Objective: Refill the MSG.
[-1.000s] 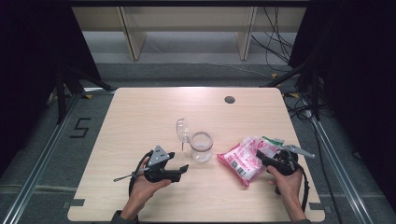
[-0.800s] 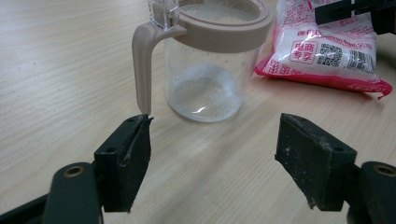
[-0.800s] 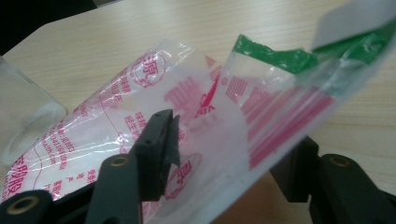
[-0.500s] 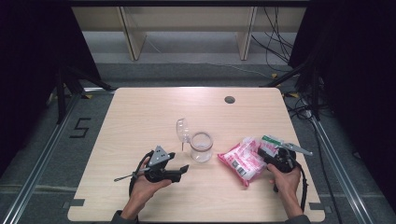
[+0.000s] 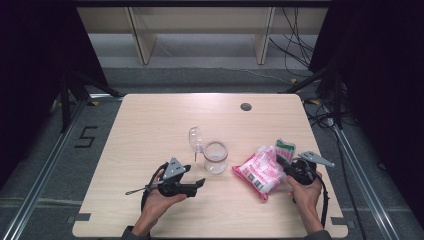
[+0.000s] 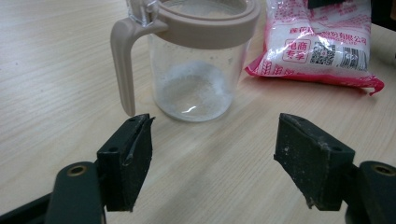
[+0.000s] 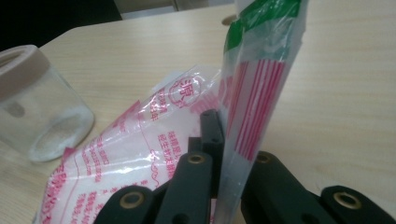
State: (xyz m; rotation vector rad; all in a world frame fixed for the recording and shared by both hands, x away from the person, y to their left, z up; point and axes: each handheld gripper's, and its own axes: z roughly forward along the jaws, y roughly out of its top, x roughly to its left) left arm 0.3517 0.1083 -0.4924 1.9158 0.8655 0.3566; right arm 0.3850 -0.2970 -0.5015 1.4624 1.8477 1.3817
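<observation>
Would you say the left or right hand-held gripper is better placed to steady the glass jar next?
Left: its hand-held gripper is open facing the glass jar, while the right is clamped on the bag.

Standing between the two grippers: glass jar [image 5: 215, 157], open lid [image 5: 195, 140] leaning behind it, pink bag [image 5: 260, 170] just beside. Lying bare all around: table [image 5: 150, 120], far half especially.

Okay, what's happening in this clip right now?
A person works two handheld grippers at a wooden table. The right gripper has just closed on the top edge of a pink-and-white bag. The left gripper waits open before a glass jar, whose hinged lid stands open.
</observation>
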